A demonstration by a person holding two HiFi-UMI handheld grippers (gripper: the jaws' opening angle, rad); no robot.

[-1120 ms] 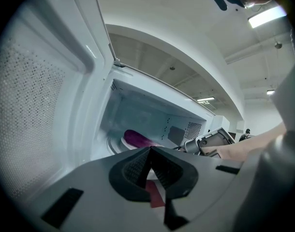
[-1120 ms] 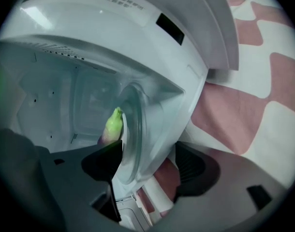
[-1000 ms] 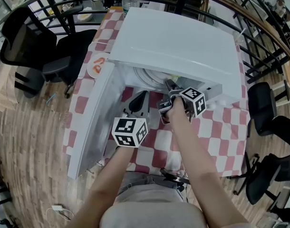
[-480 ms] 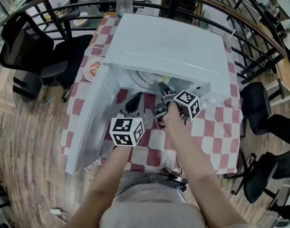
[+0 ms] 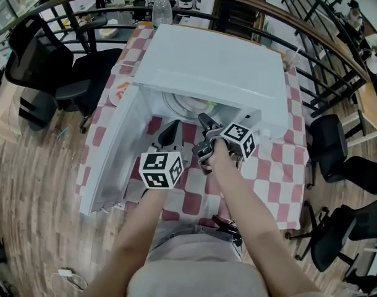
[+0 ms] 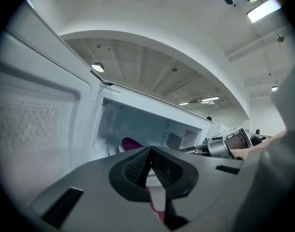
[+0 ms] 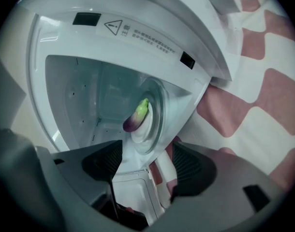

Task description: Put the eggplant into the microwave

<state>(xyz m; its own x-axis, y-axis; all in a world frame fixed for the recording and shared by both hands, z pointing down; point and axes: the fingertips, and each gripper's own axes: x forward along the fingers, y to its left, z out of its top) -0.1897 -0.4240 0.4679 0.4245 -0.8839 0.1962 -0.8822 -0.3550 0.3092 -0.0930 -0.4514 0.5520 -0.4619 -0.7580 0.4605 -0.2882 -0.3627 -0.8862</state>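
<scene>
Both are empty — the right hand-held gripper [image 7: 141, 170] gapes wide, the left hand-held gripper [image 6: 150, 153] is pinched closed on nothing. At twelve o'clock the eggplant [image 7: 135, 117] lies on the turntable [image 7: 155, 114] inside the microwave [image 7: 80, 37] — placement looks done, only the open door [image 5: 111, 156] left.

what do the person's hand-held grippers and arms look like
The left hand-held gripper and right hand-held gripper each have a dark grey body with black, mesh-textured pads and carry a white cube printed with black square markers. Both forearms are bare, with no sleeves in view; the person wears a pale grey top.
</scene>
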